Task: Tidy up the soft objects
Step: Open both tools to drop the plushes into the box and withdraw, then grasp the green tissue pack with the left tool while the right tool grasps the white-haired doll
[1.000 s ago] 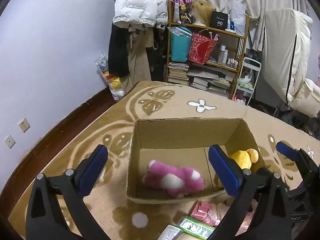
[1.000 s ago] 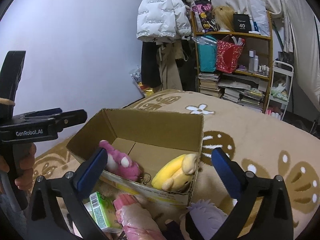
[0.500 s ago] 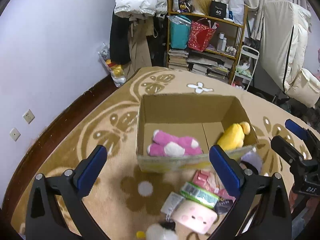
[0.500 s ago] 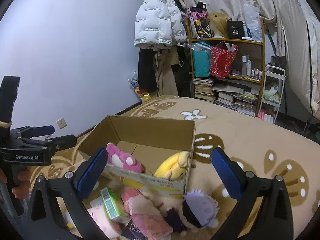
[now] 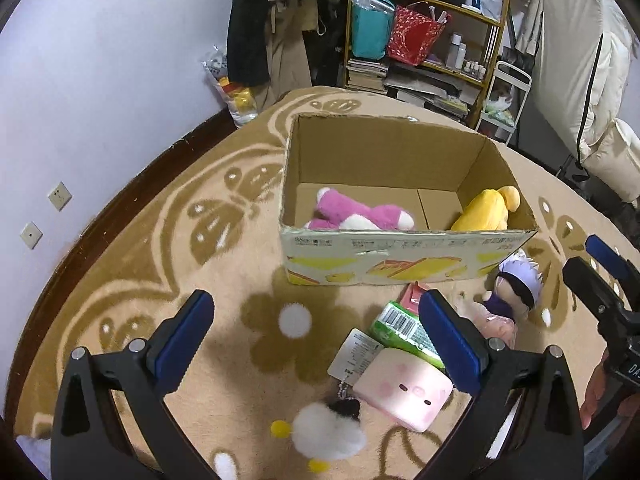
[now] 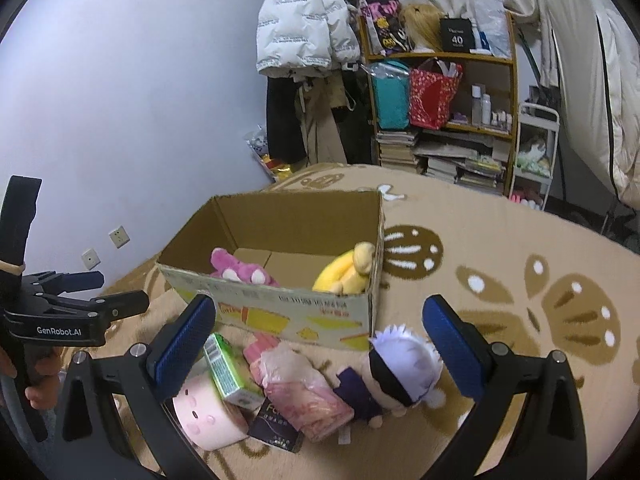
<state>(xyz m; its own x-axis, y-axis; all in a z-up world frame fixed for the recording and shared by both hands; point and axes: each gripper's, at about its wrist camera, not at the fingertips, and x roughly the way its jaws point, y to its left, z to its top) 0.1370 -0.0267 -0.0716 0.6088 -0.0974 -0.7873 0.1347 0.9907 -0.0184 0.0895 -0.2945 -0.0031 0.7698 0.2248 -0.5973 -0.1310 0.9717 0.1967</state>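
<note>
**Toys wait in front of the box**

A patterned rug [image 5: 224,216] carries an open cardboard box [image 5: 404,258] holding a pink plush [image 5: 360,214] and a yellow plush [image 5: 486,210]. In front lie a purple-haired doll [image 6: 394,368], a pink pig cushion [image 5: 404,394], a green pack [image 5: 400,326] and a white fluffy toy [image 5: 326,436]. The left gripper [image 5: 316,336] and right gripper [image 6: 320,340] both hover spread wide, holding nothing.

The cardboard box [image 5: 404,268] stands on the carpet [image 5: 208,264], with two plush toys [image 5: 360,214] inside it. Before the box lie a doll [image 5: 516,284], a carton [image 5: 400,326] and a pig cushion [image 5: 404,390], probably touching each other. Behind the box stands a shelf [image 5: 428,36].
</note>
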